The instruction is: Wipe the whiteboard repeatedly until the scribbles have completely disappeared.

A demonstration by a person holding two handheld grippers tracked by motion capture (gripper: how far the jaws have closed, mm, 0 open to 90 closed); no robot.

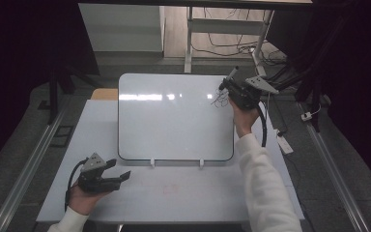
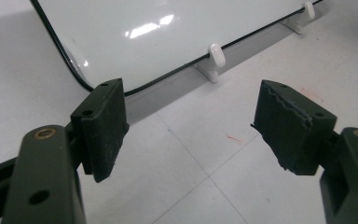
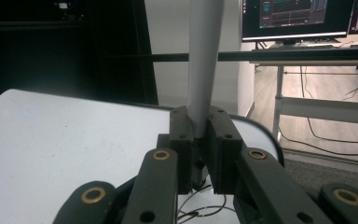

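Observation:
A whiteboard (image 1: 174, 118) leans on two small white pegs on the white table (image 1: 183, 191); its lower rim (image 2: 168, 77) crosses the left gripper view. At the board's upper right corner my right gripper (image 1: 225, 87) is shut on a white marker (image 3: 204, 70) with a dark end (image 1: 233, 72), its tip down by a black scribble (image 1: 218, 100) on the board. The left gripper (image 1: 121, 175) rests low at the table's front left, held in a hand, jaws open with nothing between its pads (image 2: 103, 126).
A faint red mark (image 1: 170, 188) stains the table in front of the board. Behind the table stand a white cabinet (image 1: 123, 29) and a desk leg with cables (image 1: 232, 46). Monitors (image 3: 298, 18) glow in the right gripper view.

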